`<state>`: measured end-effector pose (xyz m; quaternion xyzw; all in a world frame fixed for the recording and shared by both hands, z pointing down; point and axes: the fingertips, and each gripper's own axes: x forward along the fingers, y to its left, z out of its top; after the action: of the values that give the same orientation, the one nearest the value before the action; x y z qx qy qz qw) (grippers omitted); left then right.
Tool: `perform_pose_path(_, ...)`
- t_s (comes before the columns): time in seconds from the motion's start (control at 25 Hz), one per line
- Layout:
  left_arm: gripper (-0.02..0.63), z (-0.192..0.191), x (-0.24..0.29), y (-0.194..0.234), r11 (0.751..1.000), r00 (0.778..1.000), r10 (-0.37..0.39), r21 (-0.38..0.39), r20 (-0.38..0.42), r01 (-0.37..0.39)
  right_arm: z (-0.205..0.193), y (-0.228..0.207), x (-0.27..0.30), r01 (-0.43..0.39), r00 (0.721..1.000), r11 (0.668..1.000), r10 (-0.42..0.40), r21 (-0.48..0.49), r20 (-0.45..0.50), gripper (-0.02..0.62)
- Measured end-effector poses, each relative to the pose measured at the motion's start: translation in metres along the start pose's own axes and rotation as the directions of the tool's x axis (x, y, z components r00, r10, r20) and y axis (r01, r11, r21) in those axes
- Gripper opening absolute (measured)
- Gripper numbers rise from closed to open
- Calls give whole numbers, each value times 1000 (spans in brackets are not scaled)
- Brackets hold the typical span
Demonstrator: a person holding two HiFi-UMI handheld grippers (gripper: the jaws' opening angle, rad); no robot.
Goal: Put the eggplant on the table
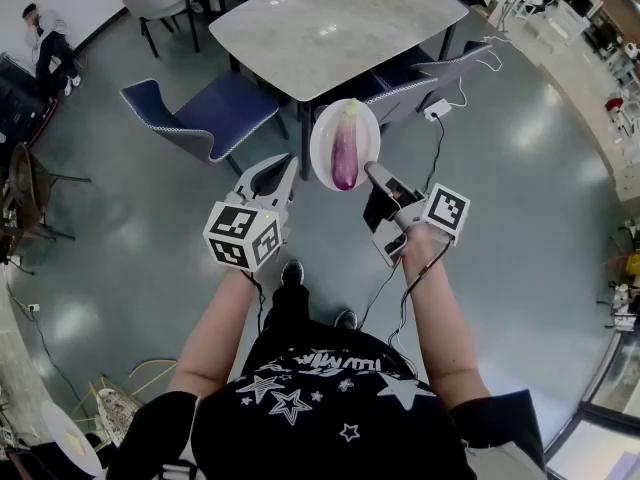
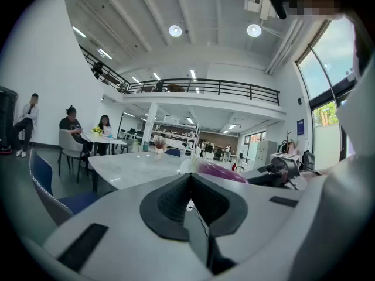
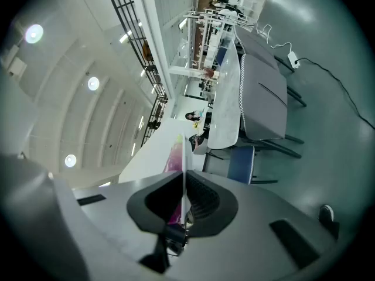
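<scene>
A purple eggplant (image 1: 345, 148) lies on a white plate (image 1: 324, 136) held in the air just short of the grey table (image 1: 340, 18). My right gripper (image 1: 372, 171) is shut on the plate's near right rim. In the right gripper view the plate (image 3: 158, 151) shows edge-on between the jaws, with the eggplant (image 3: 174, 157) on it. My left gripper (image 1: 288, 164) hangs just left of the plate, jaws together and holding nothing. From the left gripper view the eggplant (image 2: 221, 171) shows ahead to the right, and the table (image 2: 137, 167) lies beyond.
Blue chairs (image 1: 205, 113) stand at the table's near side, one (image 1: 420, 83) under the plate's right. A power strip with cables (image 1: 437, 110) lies on the floor. People (image 2: 73, 127) sit at a far table. My feet (image 1: 292, 273) are below.
</scene>
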<state>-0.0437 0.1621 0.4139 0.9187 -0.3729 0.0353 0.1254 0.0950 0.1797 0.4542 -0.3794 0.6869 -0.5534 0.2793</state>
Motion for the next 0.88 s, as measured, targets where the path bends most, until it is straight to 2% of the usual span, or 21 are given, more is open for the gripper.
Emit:
perform_pose_path(0.12,8,-6,-4,-4,1000,1000,16,6,-8,-16,-5,-2,-6,6,1000,1000,-6,4,-13,21)
perform_pose_path(0.44,8,-25,-35,-58,999,998,53,3,24,-53,-29,1,-58,-29,998,999,30,13,-58,21)
perform_pose_path(0.88,8,-24,-42,-70,997,996,82,-9,46,-81,-35,9,-67,-39,994,999,38,-2,-104,21)
